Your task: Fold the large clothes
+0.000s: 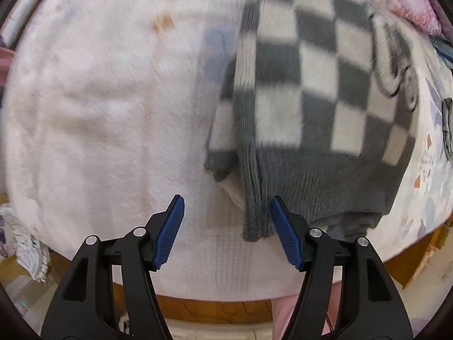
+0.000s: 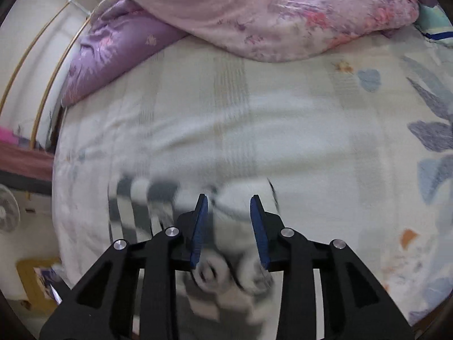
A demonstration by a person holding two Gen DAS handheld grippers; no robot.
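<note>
A grey-and-white checkered knit sweater (image 1: pixel 311 99) lies on the bed, in the right half of the left wrist view. One grey ribbed strip of it reaches down toward the bed's near edge. My left gripper (image 1: pixel 227 198) hangs above that strip, open wide. The strip lies just inside the right pad (image 1: pixel 286 235) and nothing is clamped. In the right wrist view the sweater (image 2: pixel 147 195) is a blurred mass under and between the fingers. My right gripper (image 2: pixel 228 196) stands over it with the pads apart and not pressing on the cloth.
A white fluffy blanket (image 1: pixel 99 99) covers the bed left of the sweater. The patterned sheet (image 2: pixel 254 127) stretches far ahead, with a pink and purple duvet (image 2: pixel 269 14) heaped at the back. The wooden bed edge (image 1: pixel 212 308) runs close below. A fan (image 2: pixel 7 212) stands left.
</note>
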